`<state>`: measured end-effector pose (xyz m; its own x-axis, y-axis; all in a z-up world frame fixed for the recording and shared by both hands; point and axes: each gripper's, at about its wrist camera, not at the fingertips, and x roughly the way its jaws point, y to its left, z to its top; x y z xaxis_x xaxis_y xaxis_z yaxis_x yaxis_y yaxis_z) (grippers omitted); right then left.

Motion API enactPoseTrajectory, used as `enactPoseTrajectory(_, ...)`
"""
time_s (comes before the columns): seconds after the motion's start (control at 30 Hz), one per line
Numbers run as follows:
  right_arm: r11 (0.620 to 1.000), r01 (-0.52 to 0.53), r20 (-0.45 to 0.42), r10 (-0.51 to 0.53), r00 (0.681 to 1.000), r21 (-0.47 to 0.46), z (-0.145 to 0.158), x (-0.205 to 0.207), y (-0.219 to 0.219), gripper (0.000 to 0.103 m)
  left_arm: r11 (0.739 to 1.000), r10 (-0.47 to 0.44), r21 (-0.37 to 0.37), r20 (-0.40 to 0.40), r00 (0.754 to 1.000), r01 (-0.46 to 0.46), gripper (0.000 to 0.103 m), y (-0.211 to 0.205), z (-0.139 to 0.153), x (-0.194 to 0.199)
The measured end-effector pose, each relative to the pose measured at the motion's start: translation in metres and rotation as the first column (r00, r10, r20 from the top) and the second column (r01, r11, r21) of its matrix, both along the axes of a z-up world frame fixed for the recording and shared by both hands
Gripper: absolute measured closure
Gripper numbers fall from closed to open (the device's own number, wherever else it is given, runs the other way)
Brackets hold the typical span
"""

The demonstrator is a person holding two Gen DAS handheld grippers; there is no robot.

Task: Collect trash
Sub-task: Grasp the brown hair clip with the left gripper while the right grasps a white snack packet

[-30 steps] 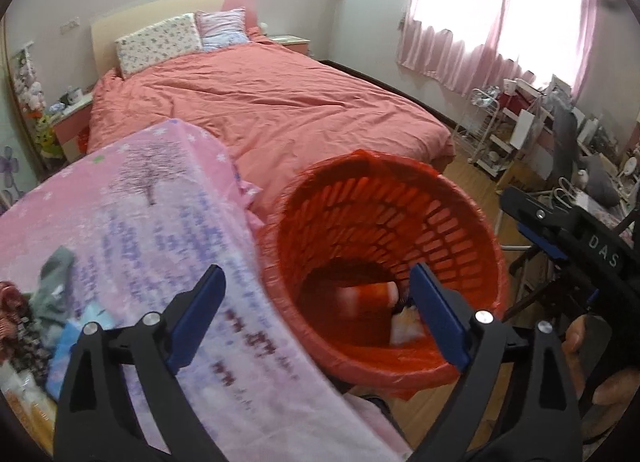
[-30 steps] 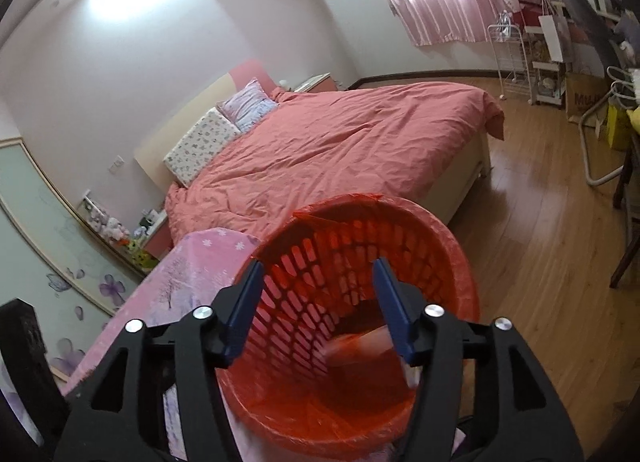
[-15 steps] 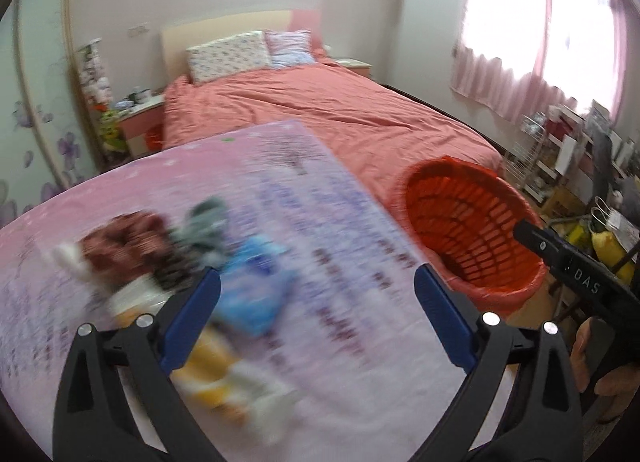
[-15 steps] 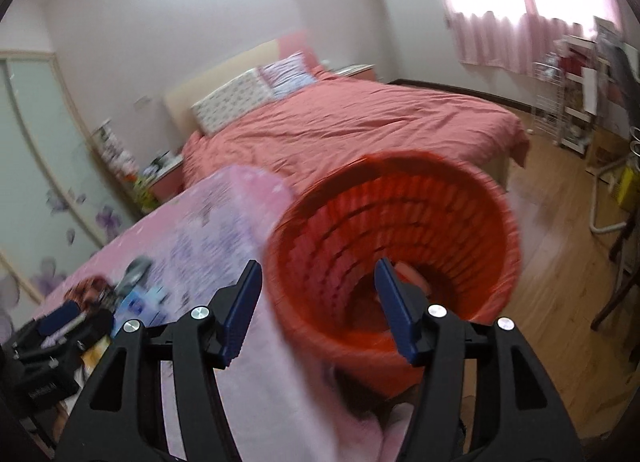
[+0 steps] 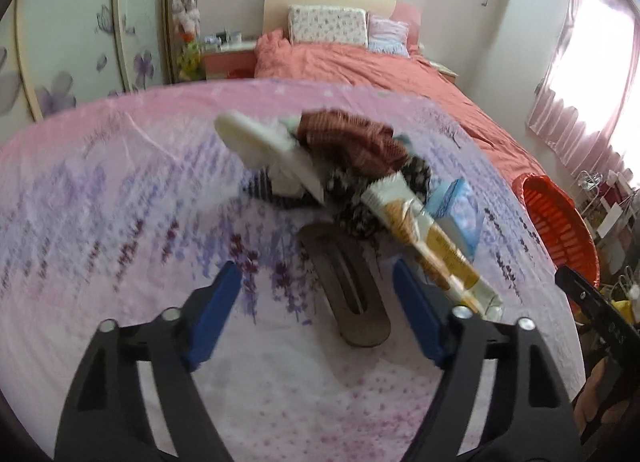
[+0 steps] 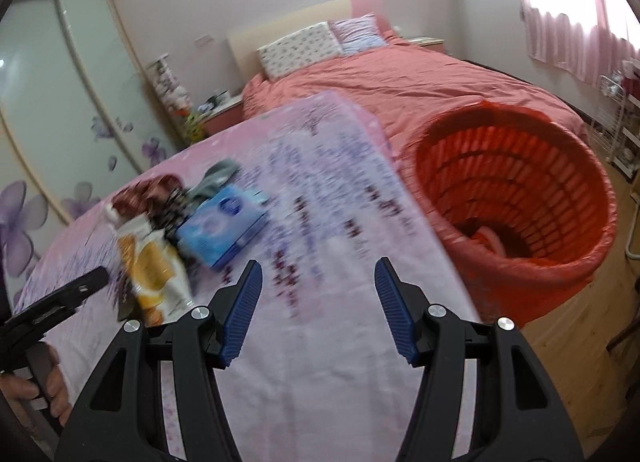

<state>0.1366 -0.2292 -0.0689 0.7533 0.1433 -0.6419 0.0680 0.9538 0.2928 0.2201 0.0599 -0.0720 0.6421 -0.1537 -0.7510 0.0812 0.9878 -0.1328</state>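
Observation:
A heap of litter and cloth lies on the pink flowered tablecloth (image 5: 120, 198): a yellow-and-white snack wrapper (image 5: 424, 238) (image 6: 154, 266), a blue box (image 5: 460, 206) (image 6: 224, 226), a white flat piece (image 5: 260, 142), a red-brown cloth (image 5: 352, 138) and a brown flat sole-shaped thing (image 5: 352, 286). My left gripper (image 5: 316, 282) hovers over the brown thing with its jaws closing; the pads touch nothing. My right gripper (image 6: 318, 268) stands open and empty over bare cloth. The orange basket (image 6: 572, 262) (image 5: 560, 222) at the table's right holds some trash.
A bed with a salmon cover (image 6: 400, 74) stands behind the table. A wardrobe with purple flowers (image 5: 60, 42) fills the left wall. Wooden floor (image 6: 580, 342) and a shelf rack lie to the right of the basket. A hand (image 6: 44, 390) holds the left gripper's handle.
Both views have swung left, away from the basket's mouth and onto the table. The litter heap is now in front of the left gripper, whose jaws stand narrower.

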Motion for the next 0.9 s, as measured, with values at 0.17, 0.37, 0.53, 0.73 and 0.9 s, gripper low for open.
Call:
enactPoseTrajectory(0.17, 0.999, -0.048, 0.005, 0.048, 0.999, 0.004, 0.004, -0.003, 0.018, 0.044, 0.999, -0.036, -0.027, -0.04, 0.999, 0.035, 0.039, -0.013, -0.015, 0.012)
enactPoseTrajectory(0.37, 0.994, -0.106, 0.015, 0.106, 0.994, 0.012, 0.007, -0.001, 0.036, 0.044, 0.999, -0.031, 0.008, -0.063, 0.998, 0.032, 0.062, -0.016, -0.03, 0.024)
enactPoseTrajectory(0.53, 0.982, -0.188, 0.017, 0.188, 0.982, 0.004, 0.005, 0.011, 0.066, 0.044, 0.996, 0.017, 0.088, -0.057, 0.998, -0.012, 0.07, 0.004, -0.028, 0.028)
enactPoseTrajectory(0.73, 0.961, -0.266, -0.007, 0.266, 0.964, -0.074, -0.004, 0.03, 0.105, 0.044, 0.985, 0.108, 0.145, -0.061, 0.992, -0.098, 0.071, 0.048, -0.032, 0.036)
enactPoseTrajectory(0.9, 0.948, -0.289, -0.043, 0.285, 0.957, -0.136, -0.011, 0.044, 0.122, 0.047, 0.982, 0.108, 0.158, -0.04, 0.993, -0.101, 0.072, 0.058, -0.032, 0.034)
